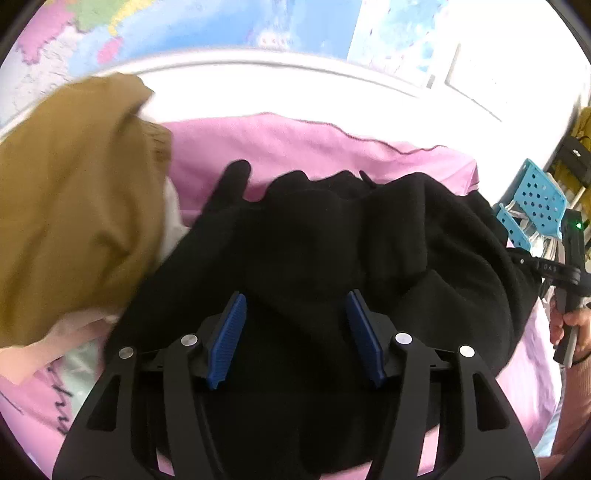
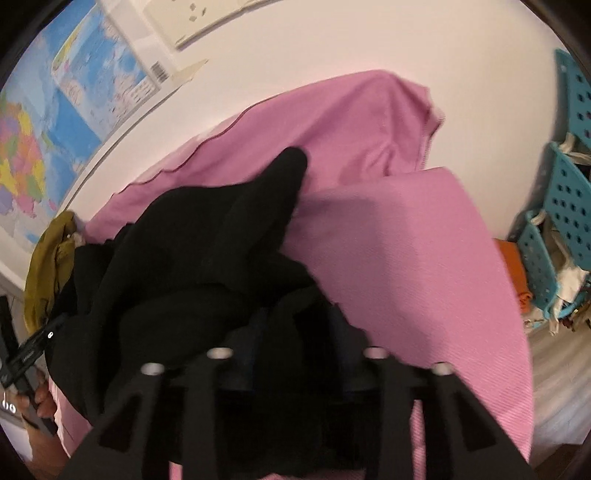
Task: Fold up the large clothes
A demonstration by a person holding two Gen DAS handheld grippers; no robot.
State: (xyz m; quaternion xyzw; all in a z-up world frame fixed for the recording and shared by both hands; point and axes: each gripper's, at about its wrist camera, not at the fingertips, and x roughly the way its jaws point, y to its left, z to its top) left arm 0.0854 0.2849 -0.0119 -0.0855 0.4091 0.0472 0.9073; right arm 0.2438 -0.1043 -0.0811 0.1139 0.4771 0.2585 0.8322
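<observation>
Both wrist cams close, angled down; share black garment (image 1: 332, 240).

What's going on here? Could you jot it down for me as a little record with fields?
Setting: pink sheet spread over a surface, wall map behind
Main garment: black garment, crumpled in a heap on the sheet
Other clothing: mustard-brown garment to the left of the black one
Storage: blue perforated baskets at the right
Left gripper: open, blue pads apart above the black fabric
Right gripper: fingertips lost in the black cloth; grip unclear
Folding: not yet neat
</observation>
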